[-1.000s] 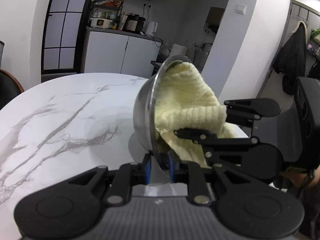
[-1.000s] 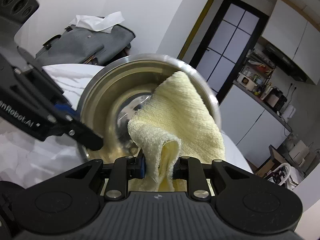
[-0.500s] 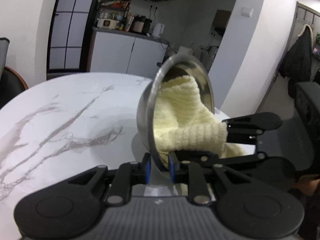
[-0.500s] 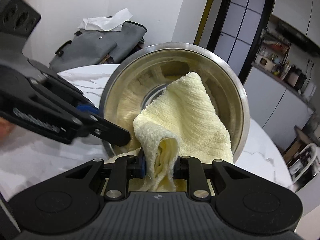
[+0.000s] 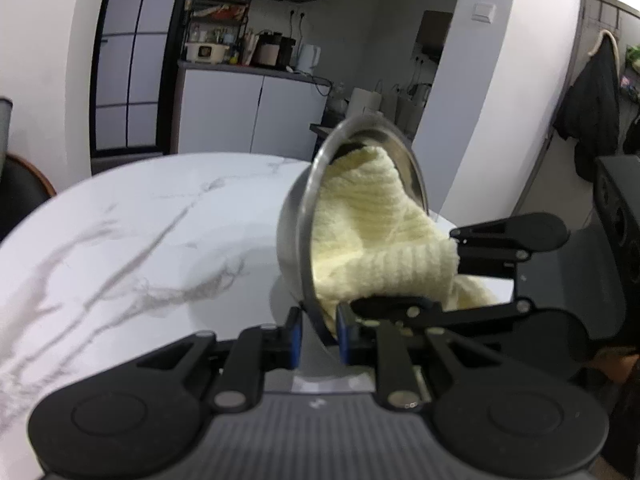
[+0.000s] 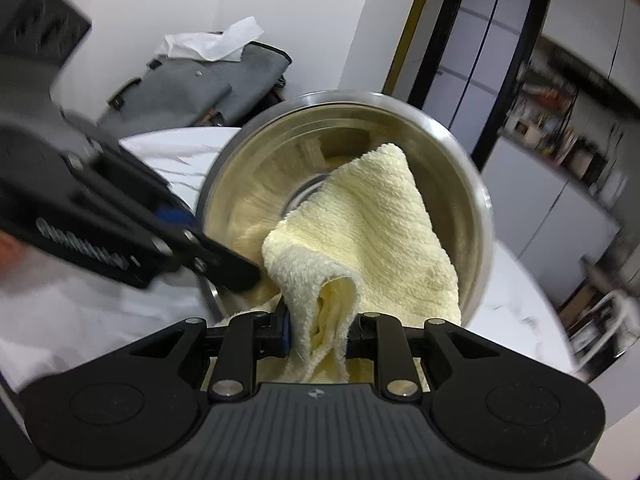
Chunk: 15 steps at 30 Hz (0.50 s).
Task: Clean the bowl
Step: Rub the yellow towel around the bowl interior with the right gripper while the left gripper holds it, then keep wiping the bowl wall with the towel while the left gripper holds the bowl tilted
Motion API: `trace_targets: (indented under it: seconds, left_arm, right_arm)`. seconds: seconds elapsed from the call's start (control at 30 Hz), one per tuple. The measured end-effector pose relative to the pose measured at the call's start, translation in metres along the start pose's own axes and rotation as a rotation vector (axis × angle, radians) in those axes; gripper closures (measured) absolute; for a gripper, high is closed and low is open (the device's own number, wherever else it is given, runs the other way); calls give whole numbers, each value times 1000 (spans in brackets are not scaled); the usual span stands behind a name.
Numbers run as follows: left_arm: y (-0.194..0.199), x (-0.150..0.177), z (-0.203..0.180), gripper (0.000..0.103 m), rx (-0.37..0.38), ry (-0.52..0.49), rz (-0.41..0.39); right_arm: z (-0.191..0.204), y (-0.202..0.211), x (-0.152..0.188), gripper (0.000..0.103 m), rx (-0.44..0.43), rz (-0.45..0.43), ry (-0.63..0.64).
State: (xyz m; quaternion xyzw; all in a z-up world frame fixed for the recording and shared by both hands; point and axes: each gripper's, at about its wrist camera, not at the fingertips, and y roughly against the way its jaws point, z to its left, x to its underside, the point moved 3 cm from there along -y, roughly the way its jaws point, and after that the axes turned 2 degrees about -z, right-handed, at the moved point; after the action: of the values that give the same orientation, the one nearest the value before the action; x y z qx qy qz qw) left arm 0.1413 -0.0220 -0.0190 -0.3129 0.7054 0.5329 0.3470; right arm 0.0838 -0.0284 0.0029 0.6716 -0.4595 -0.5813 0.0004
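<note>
Steel bowl held on edge above a marble table, yellow cloth pressed inside.

The left gripper [image 5: 318,334] pinches the lower rim of the bowl [image 5: 294,236], tipping it so its mouth faces the right gripper [image 6: 320,334], which is clamped on a bunched fold of the yellow cloth [image 6: 372,240]; the rest of the cloth lies against the bowl's inner wall. White lettering on the left gripper's arm is too blurred to read. The marble table [image 5: 132,236] lies below.
</note>
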Motion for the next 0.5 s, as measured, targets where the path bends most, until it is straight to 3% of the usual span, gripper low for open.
trace_targets:
  seconds: [0.3, 0.5]
  left_arm:
    - [7, -3, 0, 84, -15, -72, -13]
    - [10, -5, 2, 84, -10, -73, -21]
  right_arm:
    - [-2, 11, -12, 80, 134, -111, 101]
    - [-3, 4, -12, 80, 122, -67, 120]
